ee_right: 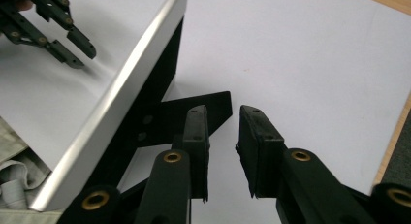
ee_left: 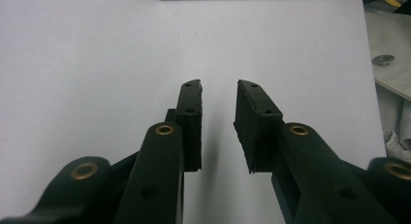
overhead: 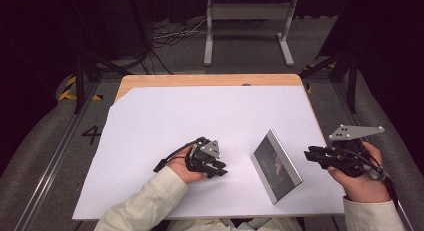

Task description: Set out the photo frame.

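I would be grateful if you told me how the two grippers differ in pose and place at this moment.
The left gripper rests low over the white sheet, left of the picture frame; the right gripper is off the sheet's right edge, behind the frame. The left one's grey plate lies close on top; the right one's stands out high. Both are open and empty, jaws pointing at the frame.

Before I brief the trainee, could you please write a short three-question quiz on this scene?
1. True or false: the picture frame lies flat on the white sheet.
2. Which hand-held gripper is nearer the frame's back stand: A left, B right?
3. Fill in: both grippers' jaws hold ____.

Key: 1 false, it stands tilted on its stand; 2 B; 3 nothing, a narrow gap shows between each pair.
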Motion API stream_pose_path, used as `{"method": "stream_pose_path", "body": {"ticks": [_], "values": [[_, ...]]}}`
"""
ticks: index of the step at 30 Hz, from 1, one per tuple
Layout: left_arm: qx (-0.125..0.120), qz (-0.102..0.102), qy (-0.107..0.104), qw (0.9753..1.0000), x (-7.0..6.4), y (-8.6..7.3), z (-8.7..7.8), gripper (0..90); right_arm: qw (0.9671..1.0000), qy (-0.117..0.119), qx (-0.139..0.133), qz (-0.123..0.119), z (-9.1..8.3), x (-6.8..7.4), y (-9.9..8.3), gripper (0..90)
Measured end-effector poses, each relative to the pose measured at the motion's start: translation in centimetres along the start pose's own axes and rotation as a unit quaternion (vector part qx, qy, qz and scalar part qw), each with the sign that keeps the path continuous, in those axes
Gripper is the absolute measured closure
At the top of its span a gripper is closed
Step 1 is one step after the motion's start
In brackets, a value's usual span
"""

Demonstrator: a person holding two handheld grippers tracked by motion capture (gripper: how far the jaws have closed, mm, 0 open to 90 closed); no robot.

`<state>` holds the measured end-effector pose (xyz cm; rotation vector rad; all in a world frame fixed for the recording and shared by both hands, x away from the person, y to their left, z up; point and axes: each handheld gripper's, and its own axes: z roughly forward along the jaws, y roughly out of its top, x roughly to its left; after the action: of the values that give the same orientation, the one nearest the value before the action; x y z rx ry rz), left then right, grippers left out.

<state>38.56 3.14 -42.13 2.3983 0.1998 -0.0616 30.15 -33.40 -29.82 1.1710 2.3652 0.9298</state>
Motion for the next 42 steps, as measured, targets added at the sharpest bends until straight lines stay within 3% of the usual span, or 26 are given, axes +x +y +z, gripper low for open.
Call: {"method": "stream_pose_path", "body": {"ticks": [7, 17, 24, 35, 42], "values": [[0.003, -0.004, 0.004, 1.0000, 0.0, -0.4, -0.2, 72.4, 0.9999, -0.011, -0.006, -0.002, -0.4, 0.5, 0.6, 71.9], [0.008, -0.016, 0.013, 0.9998, 0.2, -1.8, -0.9, 72.3, 0.9998, 0.008, -0.006, 0.016, -0.4, 1.0, 1.3, 69.8], [0.009, -0.015, 0.013, 0.9998, 0.1, -1.7, -0.8, 72.0, 0.9985, 0.028, -0.001, 0.047, -0.5, 1.1, 1.8, 69.4], [0.009, -0.014, 0.015, 0.9998, 0.1, -1.6, -0.9, 71.8, 0.9940, 0.023, 0.040, 0.099, 0.0, 1.1, 2.4, 63.1], [0.011, -0.013, 0.015, 0.9997, 0.1, -1.6, -0.9, 71.4, 0.9914, 0.013, 0.054, 0.118, -0.2, 1.2, 3.2, 61.6]]}}
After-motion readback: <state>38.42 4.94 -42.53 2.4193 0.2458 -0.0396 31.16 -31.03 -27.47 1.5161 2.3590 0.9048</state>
